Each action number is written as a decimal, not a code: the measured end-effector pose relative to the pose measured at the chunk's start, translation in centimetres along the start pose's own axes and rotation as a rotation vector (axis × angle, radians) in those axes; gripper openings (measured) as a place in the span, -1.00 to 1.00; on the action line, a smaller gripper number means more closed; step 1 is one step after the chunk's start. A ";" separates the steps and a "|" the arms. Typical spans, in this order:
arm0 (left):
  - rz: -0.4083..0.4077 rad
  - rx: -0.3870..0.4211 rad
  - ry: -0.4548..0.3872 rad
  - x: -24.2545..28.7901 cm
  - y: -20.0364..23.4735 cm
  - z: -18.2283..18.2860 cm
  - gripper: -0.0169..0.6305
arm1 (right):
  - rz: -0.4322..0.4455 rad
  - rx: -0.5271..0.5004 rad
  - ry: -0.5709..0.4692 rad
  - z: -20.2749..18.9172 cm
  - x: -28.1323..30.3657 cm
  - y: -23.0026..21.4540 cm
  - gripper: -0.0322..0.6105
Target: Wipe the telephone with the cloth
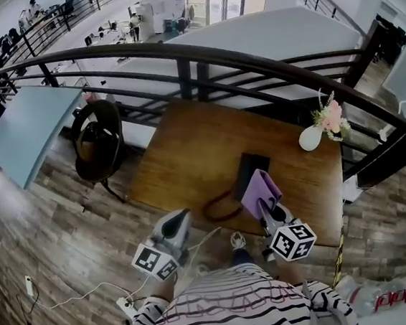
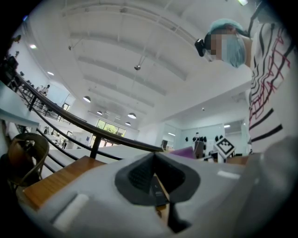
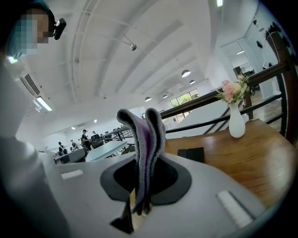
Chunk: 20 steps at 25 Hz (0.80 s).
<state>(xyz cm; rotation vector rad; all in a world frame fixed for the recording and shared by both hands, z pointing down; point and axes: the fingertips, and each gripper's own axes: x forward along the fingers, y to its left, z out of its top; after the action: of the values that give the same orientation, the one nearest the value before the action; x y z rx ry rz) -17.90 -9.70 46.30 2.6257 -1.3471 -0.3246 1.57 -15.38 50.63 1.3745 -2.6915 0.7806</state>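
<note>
A black telephone (image 1: 251, 169) lies on the wooden table (image 1: 180, 153), its coiled cord (image 1: 221, 207) looping toward the near edge. My right gripper (image 1: 268, 207) is shut on a folded purple cloth (image 1: 261, 189), which it holds upright over the phone's near end. In the right gripper view the cloth (image 3: 146, 139) stands up between the jaws, with the telephone (image 3: 190, 153) beyond it. My left gripper (image 1: 182, 215) hovers at the table's near edge, left of the cord, with its jaws together and nothing in them. From the left gripper view (image 2: 156, 182) the cloth (image 2: 184, 151) shows to the right.
A white vase of pink flowers (image 1: 314, 135) stands at the table's far right corner. A dark metal railing (image 1: 199, 56) runs behind the table. A round chair (image 1: 98, 142) stands to the left. White cables and a power strip (image 1: 124, 303) lie on the wood floor.
</note>
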 end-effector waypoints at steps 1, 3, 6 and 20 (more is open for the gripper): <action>0.006 -0.002 -0.001 0.6 0.2 0.0 -0.94 | 0.006 -0.003 0.006 0.4 0.6 -0.5 -0.78; 0.013 -0.001 -0.004 2.0 0.0 0.1 -0.94 | 0.022 -0.009 0.021 1.2 1.7 -1.5 -0.78; 0.033 0.009 -0.008 3.9 0.1 0.2 -0.94 | 0.054 -0.011 0.045 1.9 3.5 -2.9 -0.78; 0.132 -0.001 -0.003 9.0 2.7 -1.7 -0.94 | 0.084 0.014 0.216 -0.2 13.2 -10.5 -0.78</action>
<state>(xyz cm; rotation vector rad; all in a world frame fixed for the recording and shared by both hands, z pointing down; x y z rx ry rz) -14.40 -18.49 47.54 2.5202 -1.5115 -0.3105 1.44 -30.37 58.32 1.1129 -2.5938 0.8989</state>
